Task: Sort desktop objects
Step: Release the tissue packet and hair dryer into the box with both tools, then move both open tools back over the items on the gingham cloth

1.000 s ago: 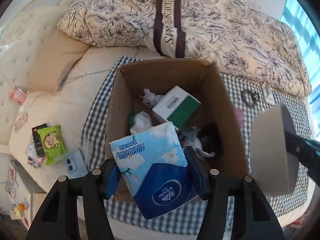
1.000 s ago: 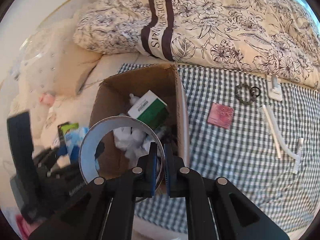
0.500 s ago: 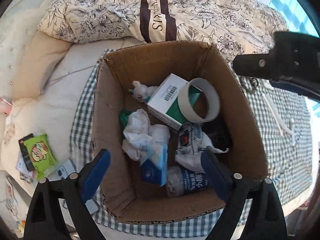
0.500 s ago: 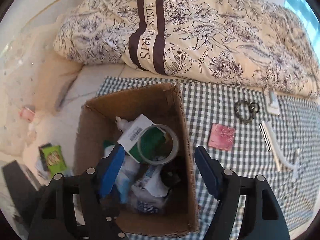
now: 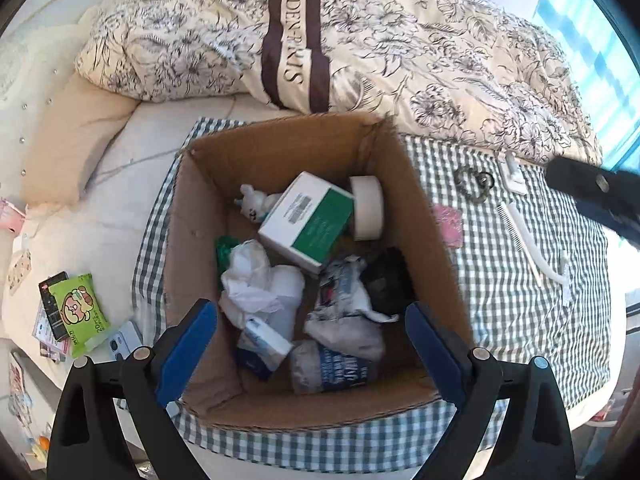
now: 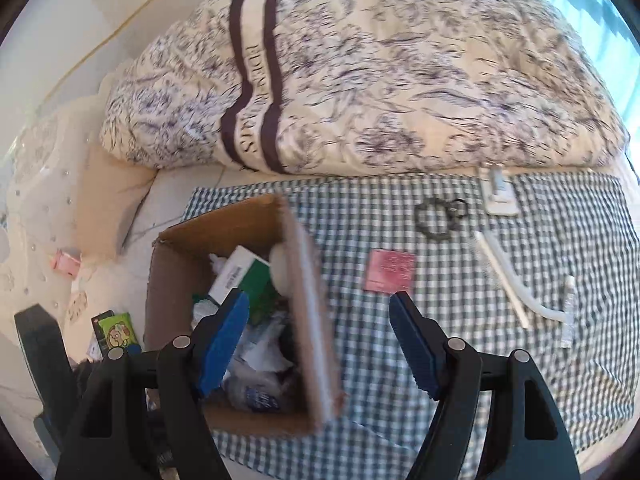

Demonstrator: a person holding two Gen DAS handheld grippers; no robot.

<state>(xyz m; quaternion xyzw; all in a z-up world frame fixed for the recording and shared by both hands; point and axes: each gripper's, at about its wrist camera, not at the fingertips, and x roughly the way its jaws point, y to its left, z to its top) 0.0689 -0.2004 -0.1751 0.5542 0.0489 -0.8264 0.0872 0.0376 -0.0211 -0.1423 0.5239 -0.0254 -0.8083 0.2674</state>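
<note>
**Bed surface, box filled, both tools empty**

Bedding w/ a floral duvet [image 5: 420, 52] fills the background; a checked cloth [image 5: 520, 280] is spread over the mattress in front of it. A cardboard box [image 5: 280, 148] is set on the cloth's left part.

Inside the box – a white-and-green carton [image 5: 308, 220] is seen near the far wall, w/ a tape roll [image 5: 368, 208] on edge just beside it, against the right wall. A blue tissue pack [image 5: 260, 348] is lodged nearer the front, below crumpled white wrapping [image 5: 256, 280].

Left gripper [image 5: 312, 344] is held above the box's near edge, pads spread wide, nothing between them. Right gripper [image 6: 320, 336] is held over the box's right wall, likewise spread and empty – view blurred.

On the cloth right of the box, a pink square [image 6: 390, 270], a dark hair tie [image 6: 436, 218] and a white comb [image 6: 504, 276] are laid out, well apart from the box. Left of the box, off the cloth, a green wipes pack [image 5: 80, 312] is seen.
</note>
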